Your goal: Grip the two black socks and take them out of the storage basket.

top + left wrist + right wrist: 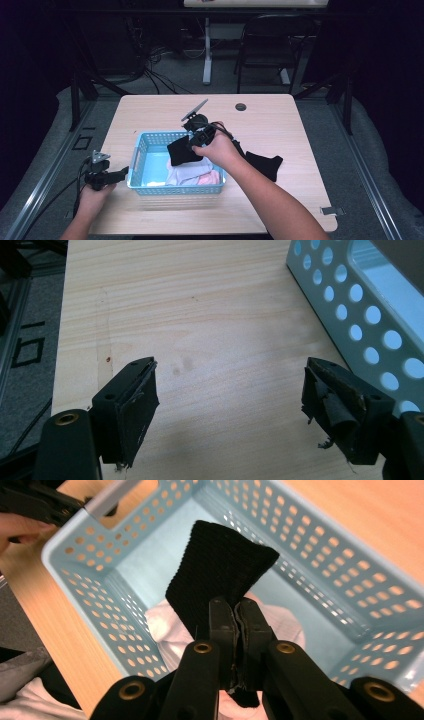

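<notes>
Right gripper view: right tool (239,611) has its jaws pressed together on a black sock (220,570), clamped near the sock's lower edge. Rest of the sock stands up & away from the jaws as a folded flap, over the open basket (80,587). Below the sock, white cloth (165,630) lies on the basket floor. Top left corner shows the other hand w/ its gripper at the basket's far rim.

High view adds the wider layout: right tool (192,145) is held above the basket (137,165), sock (182,151) hanging from it over the pile of white cloth (182,175) & a pink piece (210,177) at the basket's near right. A 2nd black sock (265,164) lies flat on the desk (280,125) just right of the basket, beside the right forearm. Left tool (122,173) sits low at the basket's left wall, near it; contact can't be told from here.

Left gripper view: left tool (230,405) has jaws wide apart, nothing between them but bare desk (200,315). Basket wall (360,330) w/ its round holes runs along the right, just beside the right-hand jaw. Worn pads (135,415) look frayed at the edges.
</notes>
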Available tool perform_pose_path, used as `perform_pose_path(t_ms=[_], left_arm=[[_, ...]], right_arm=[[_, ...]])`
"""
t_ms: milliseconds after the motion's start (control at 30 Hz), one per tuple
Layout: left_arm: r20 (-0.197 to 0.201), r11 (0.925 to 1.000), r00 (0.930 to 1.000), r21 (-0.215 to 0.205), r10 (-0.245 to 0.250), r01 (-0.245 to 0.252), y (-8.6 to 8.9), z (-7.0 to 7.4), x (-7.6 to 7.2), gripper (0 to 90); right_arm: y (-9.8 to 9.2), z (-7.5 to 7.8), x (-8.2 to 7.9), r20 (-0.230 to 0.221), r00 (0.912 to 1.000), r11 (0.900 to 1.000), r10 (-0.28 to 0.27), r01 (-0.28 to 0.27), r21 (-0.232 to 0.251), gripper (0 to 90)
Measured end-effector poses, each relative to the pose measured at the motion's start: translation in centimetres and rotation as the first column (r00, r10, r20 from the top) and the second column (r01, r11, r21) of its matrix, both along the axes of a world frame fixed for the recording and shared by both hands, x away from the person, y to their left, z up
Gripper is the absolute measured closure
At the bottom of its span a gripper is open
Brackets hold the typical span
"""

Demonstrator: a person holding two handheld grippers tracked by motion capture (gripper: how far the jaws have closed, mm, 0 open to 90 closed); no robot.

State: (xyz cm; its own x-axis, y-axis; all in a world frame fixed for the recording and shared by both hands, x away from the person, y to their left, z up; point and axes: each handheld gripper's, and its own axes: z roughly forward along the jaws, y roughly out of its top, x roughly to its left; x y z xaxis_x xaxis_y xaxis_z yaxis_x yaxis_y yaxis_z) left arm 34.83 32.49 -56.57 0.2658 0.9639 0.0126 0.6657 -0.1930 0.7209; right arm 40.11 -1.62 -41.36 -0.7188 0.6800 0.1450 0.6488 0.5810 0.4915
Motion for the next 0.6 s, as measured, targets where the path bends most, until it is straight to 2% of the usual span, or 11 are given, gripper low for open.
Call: perform_pose_path(t_ms=[67,100,200,600], left_arm=[[-0.001,1.0,1.0,0.0,0.001,-0.001,0.0,0.0,0.0,22.3],[0.0,1.0,1.0,0.0,0.001,-0.001,0.0,0.0,0.0,22.3],[-0.001,1.0,1.0,0.001,0.0,0.0,0.0,0.0,0.0,22.3],[-0.005,1.0,1.0,0.0,0.0,0.0,0.0,0.0,0.0,22.3]], right_arm=[[-0.1,0.6,0.0,0.006,1.0,1.0,0.007,-0.007,-0.002,87.1],[-0.3,1.6,-0.1,0.023,0.9997,1.0,0.01,-0.01,0.004,87.1],[-0.8,2.9,-0.2,0.04,0.9992,1.0,0.0,-0.001,0.022,87.2],[-3.0,5.5,-0.4,0.051,0.9985,0.999,-0.021,0.019,0.032,87.1]])
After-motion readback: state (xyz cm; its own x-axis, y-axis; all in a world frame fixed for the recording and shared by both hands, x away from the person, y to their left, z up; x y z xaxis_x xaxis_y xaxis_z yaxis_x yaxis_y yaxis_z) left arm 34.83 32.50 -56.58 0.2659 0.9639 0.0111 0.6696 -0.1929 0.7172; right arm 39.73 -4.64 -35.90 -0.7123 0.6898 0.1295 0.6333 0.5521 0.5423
